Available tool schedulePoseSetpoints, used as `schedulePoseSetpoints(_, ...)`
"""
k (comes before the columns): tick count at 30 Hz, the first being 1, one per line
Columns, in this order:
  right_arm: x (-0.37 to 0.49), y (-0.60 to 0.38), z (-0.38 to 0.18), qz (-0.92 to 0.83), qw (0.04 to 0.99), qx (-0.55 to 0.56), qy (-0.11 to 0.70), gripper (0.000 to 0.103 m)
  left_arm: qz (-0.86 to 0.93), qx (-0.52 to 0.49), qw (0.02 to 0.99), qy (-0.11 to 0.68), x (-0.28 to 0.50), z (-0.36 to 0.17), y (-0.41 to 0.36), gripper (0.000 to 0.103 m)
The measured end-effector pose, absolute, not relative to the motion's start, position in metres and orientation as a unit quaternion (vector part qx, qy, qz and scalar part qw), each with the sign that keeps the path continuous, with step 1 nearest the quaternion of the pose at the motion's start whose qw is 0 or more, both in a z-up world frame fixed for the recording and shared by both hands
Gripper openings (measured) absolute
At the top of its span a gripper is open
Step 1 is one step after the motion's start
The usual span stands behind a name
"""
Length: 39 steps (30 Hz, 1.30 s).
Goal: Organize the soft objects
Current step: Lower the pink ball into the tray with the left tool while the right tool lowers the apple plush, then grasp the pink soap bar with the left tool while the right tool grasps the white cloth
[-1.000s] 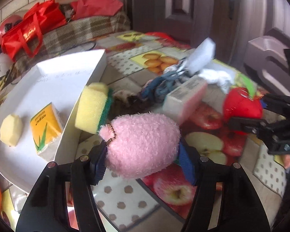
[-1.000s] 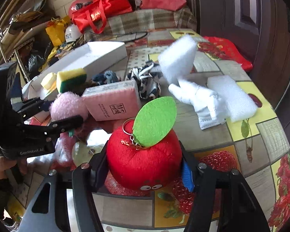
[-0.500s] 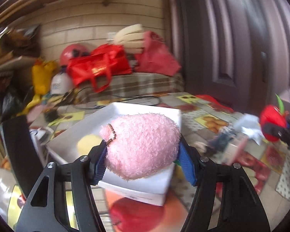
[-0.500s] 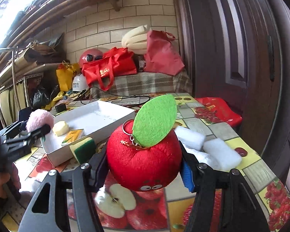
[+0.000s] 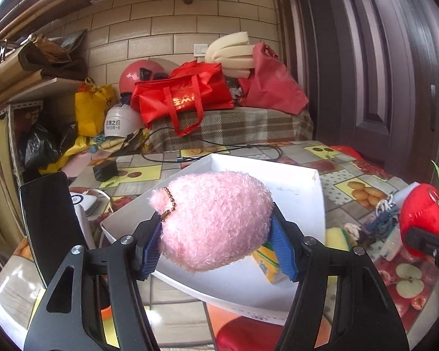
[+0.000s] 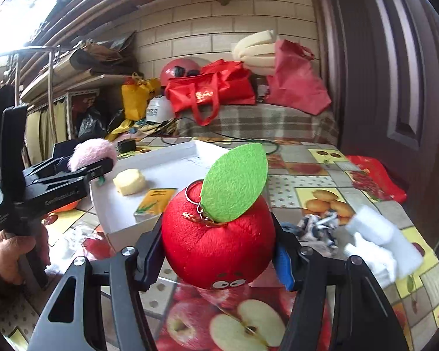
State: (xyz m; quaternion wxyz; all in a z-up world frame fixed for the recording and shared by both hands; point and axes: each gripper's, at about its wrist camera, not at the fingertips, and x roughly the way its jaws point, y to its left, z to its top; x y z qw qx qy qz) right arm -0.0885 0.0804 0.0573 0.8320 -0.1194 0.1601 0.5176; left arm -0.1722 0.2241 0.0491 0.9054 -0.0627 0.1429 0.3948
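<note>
Pink plush [image 5: 216,219], egg-shaped and shaggy, sits squeezed between the blue ribbed pads [image 5: 281,248] of our left gripper [image 5: 216,251]; a bead chain hangs from its narrow end at about 10 o'clock. We carry it in the air over the near wall of the white box [image 5: 307,193], which spreads out beyond it toward 12 o'clock. Part of a yellow packet [image 5: 266,260] peeks from under the plush, the rest hidden by it.

Our right gripper [image 6: 219,254] clamps the red plush apple [image 6: 216,251], round and velvety, with a stiff green felt leaf [image 6: 234,187] and a metal key ring on top; small cartoon eyes show at its underside. In this view the box lies at 10 o'clock, its floor holding a pale yellow sponge chunk [image 6: 130,178] and the packet.

At 3 o'clock of the apple, white foam blocks [image 6: 374,231] and crumpled cloth [image 6: 319,225] rest on the glossy fruit-print tablecloth [image 6: 322,175]. A hand [image 6: 14,251] grips the left tool's handle at 9 o'clock. Both gripper bodies are cut off at the lower frame edge, and the cloth's pattern is too tangled to read.
</note>
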Motion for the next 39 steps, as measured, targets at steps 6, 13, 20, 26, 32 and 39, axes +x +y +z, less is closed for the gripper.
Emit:
schedulePoseSetpoints(6,-0.092,0.11,0.056,0.531,0.821,-0.129,0.165,0.063,0.428,-0.076,0.889,0.144,-0.167,0.047,0.255,0.065)
schedulePoseSetpoints(13,-0.086,0.158,0.055,0.53,0.822,-0.12,0.17,0.063,0.445,-0.088,0.878,0.153,-0.152,0.045,0.282,0.065)
schedulePoseSetpoints(20,-0.06,0.214,0.054,0.502,0.837,-0.104,0.192,0.063,0.452,-0.119,0.871,0.154,-0.141,0.044,0.308,0.066)
schedulePoseSetpoints(26,-0.04,0.238,0.047,0.482,0.837,-0.104,0.238,0.066,0.459,-0.141,0.862,0.165,-0.133,0.042,0.323,0.066)
schedulePoseSetpoints(32,-0.054,0.235,0.051,0.481,0.844,-0.115,0.208,0.093,0.48,-0.117,0.859,0.136,-0.141,0.047,0.311,0.091)
schedulePoseSetpoints(39,-0.053,0.233,0.055,0.476,0.85,-0.107,0.197,0.103,0.485,-0.112,0.858,0.128,-0.145,0.048,0.307,0.091)
